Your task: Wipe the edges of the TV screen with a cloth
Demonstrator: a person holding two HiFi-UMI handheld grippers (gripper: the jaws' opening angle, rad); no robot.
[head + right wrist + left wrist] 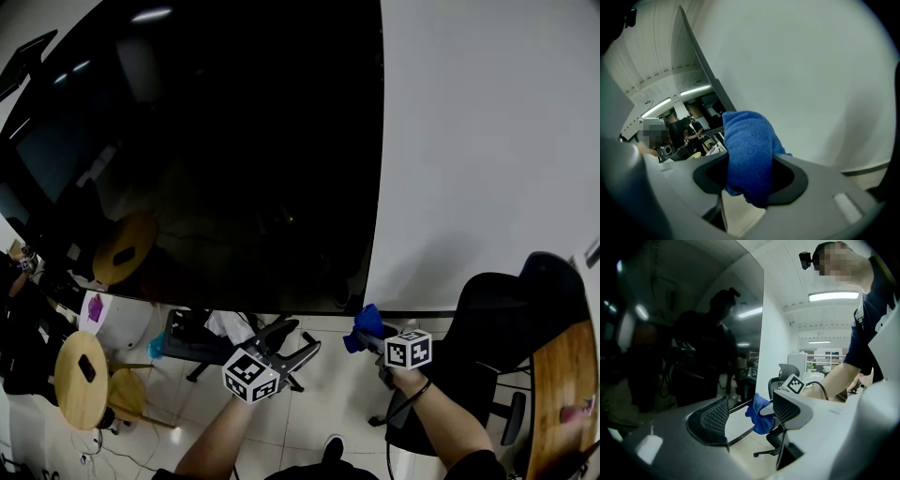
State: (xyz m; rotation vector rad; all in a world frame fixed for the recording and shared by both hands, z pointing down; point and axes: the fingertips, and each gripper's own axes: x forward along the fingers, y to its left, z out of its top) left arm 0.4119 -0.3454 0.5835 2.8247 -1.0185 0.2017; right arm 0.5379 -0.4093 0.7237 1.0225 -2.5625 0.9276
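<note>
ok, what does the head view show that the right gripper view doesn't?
Head view only: the left gripper with its jaws apart, the wide dark face of the TV screen down to its bottom edge, a round wooden stool and a black office chair.
Right gripper view only: a close look at the right gripper, showing both jaws pressed on the blue cloth.
Both: the cloth in the right gripper, the TV's right edge and the white wall.
</note>
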